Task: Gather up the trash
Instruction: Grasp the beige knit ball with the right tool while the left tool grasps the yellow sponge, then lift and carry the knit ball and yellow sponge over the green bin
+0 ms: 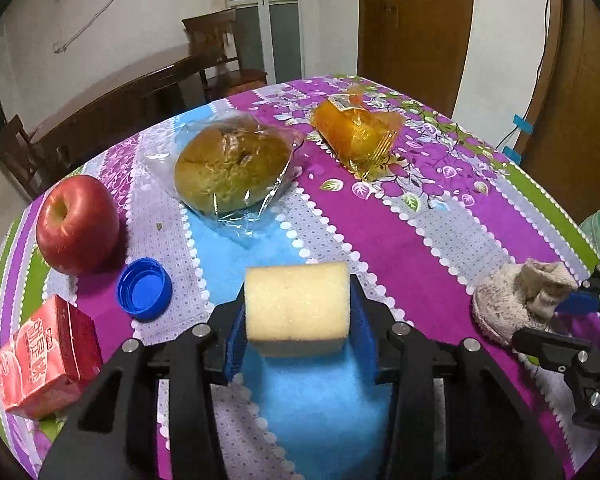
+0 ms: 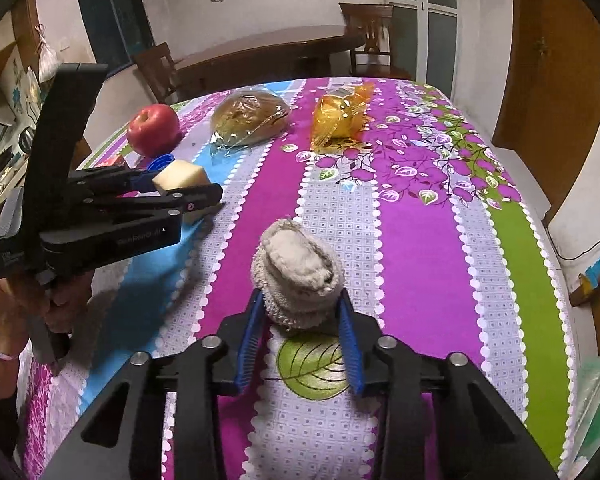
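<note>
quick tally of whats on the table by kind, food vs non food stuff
Food: 4 - apple, bun, orange cake, red carton
Non-food: 3 - blue cap, sponge, rag
Total: 7

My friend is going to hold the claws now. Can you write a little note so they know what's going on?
Left claw: shut on the yellow sponge, near the front of the table.
Right claw: shut on the grey cloth.
Blue bottle cap and red juice box sit by the apple. Two wrapped breads lie farther back.
Done: both pieces grabbed.
Left: drop them in a bin, none in view; then the cap and box, probably.
</note>
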